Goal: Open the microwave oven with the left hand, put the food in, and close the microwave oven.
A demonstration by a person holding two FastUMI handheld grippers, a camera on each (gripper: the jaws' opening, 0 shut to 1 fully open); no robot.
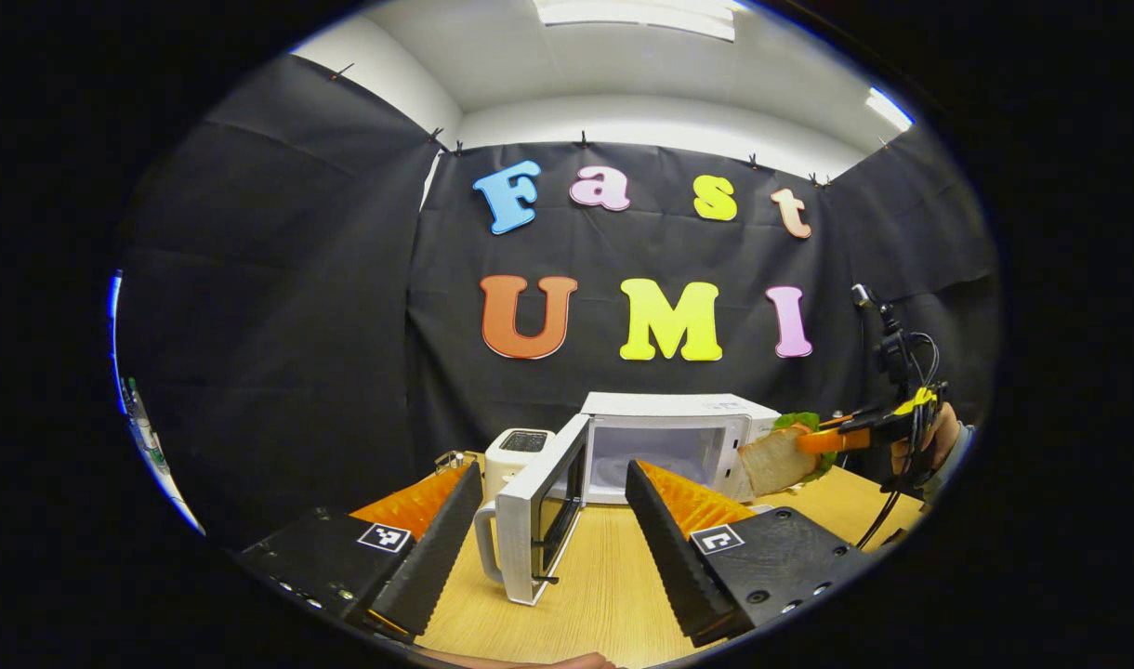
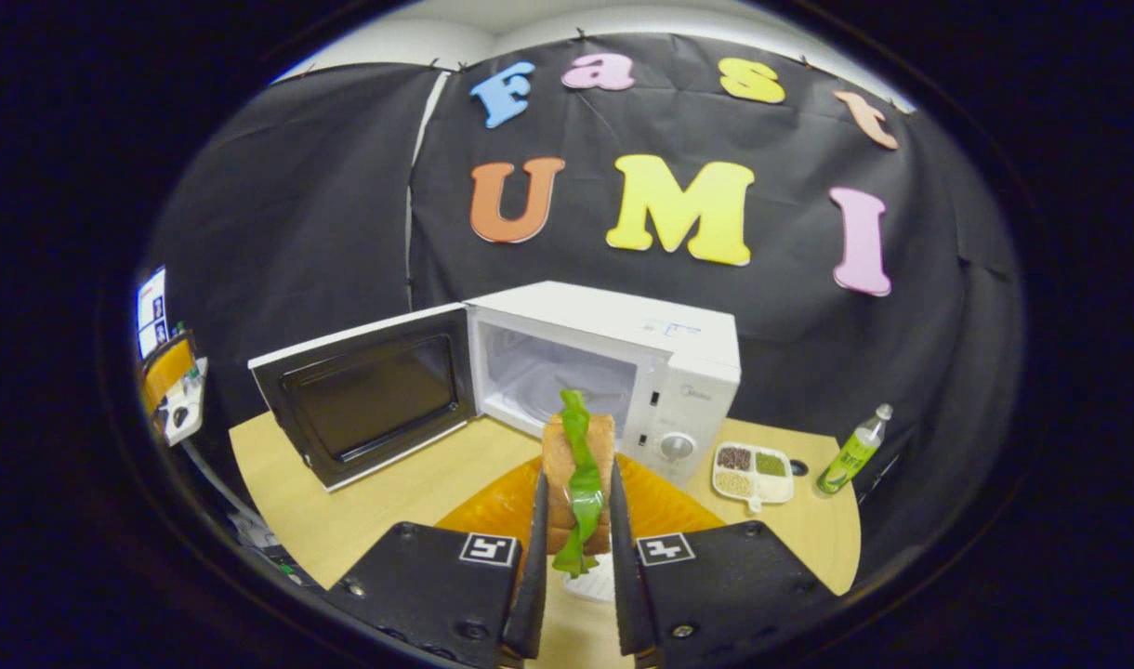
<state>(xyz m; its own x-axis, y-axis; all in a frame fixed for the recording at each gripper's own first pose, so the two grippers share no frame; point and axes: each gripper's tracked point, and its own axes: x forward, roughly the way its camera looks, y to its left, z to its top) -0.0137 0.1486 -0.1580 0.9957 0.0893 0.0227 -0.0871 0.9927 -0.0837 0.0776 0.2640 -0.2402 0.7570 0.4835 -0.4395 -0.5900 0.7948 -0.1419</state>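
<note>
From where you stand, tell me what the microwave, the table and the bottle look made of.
The microwave looks like white painted metal or plastic, smooth with a soft sheen; its open door has a dark glossy window, probably glass. The table looks like light wood or wood-look laminate, with faint grain lines. The bottle looks like clear plastic with a green label and pale cap.

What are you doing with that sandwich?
A person is putting food into the microwave oven. Its door hangs wide open. The right gripper is clamped on a sandwich with lettuce, held in front of the open cavity, not inside yet. The left gripper is open and empty, near the door.
</note>
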